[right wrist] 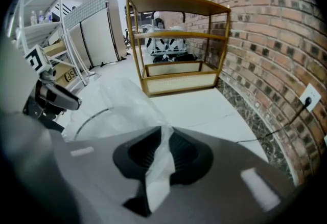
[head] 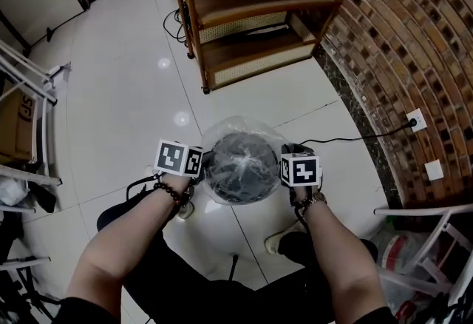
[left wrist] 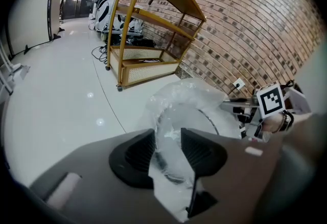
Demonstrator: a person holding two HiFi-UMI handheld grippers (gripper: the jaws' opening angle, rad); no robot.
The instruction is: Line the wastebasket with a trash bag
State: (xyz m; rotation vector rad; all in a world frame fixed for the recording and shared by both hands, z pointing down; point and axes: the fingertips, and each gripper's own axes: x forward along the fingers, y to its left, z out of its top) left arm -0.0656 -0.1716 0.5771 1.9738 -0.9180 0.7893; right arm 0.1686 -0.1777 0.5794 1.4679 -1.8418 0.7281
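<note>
Wastebasket (head: 244,183): we find it upright on the pale tiled floor (head: 126,78), just ahead of the person's knees and between the two grippers. Its dark inside shows through clear film.
Trash bag (head: 235,130): we see a clear bag draped over the mouth of the wastebasket. Loose film billows above the far rim, and creased film is stretched across the opening.
Left gripper (head: 205,161): we place it at the left side of the rim, pointing steeply down. In the left gripper view its jaws stand partly apart, with bunched bag film and a dark arc of the rim between them. The film fills the gap and meets both pads.
Right gripper (head: 287,156): we place it at the right side of the rim, opposite the left gripper. In the right gripper view its jaws are nearly together, pinching a fold of bag film that runs down between the pads.
Surroundings: we note a wooden shelf unit (head: 251,12) beyond the wastebasket, against a brick wall (head: 414,34). A black cable runs along the floor to a wall socket (head: 417,120).
</note>
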